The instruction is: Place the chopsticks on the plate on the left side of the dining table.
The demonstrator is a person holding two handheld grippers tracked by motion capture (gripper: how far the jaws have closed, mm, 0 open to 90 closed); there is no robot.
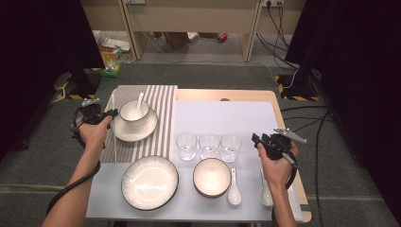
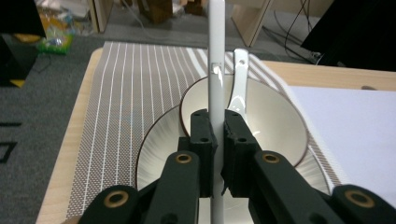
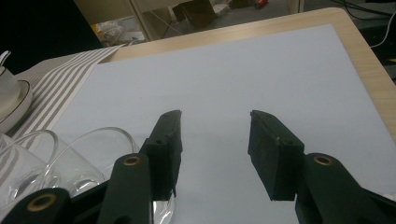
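one chopstick point(image 2: 216, 70), three glasses point(image 1: 209, 146)

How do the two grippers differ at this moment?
The left gripper is shut on a white chopstick, while the right gripper is open and holds nothing. The left one hangs over the striped mat beside the bowl; the right one hangs over the white mat, near the glasses. Both have black fingers.

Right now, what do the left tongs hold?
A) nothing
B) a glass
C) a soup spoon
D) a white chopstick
D: the left tongs are clamped on a thin white chopstick that rises upright in front of the bowl.
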